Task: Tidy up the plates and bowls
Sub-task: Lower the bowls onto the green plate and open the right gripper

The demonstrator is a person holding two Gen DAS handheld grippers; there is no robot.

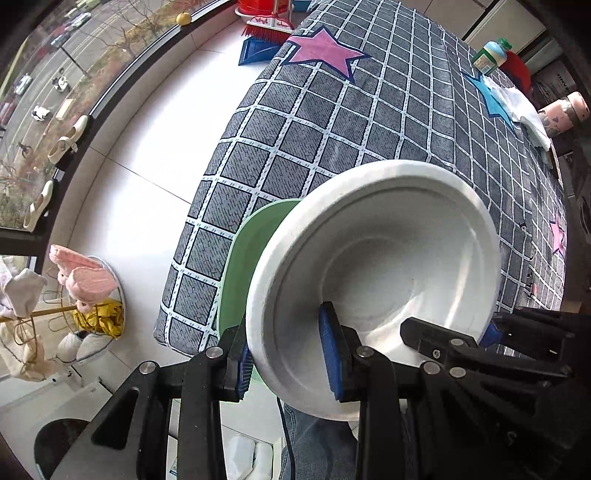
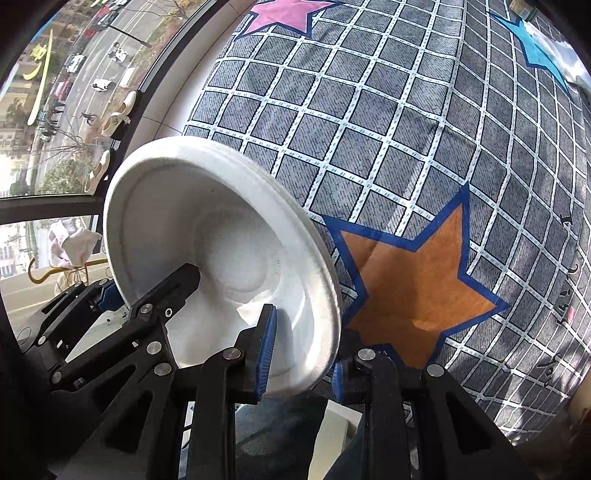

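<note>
Both tongs are clamped on the same white foam bowl [image 1: 373, 280], held tilted in the air above the near edge of the worktop [image 1: 369, 122] with its checked star cloth. The left tongs [image 1: 288, 354] pinch one side of the rim, the right tongs [image 2: 301, 347] the other. Bowl's empty. A green plate [image 1: 240, 266] sits right behind it, mostly hidden, so I can't tell whether the left tongs hold it too. A green-capped bottle [image 1: 491, 55] stands at the far end.

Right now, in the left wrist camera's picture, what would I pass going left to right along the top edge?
Round yellow fruit on the windowsill → red-bristled broom → pink fabric star → green-capped plastic bottle → pink patterned cup.
</note>
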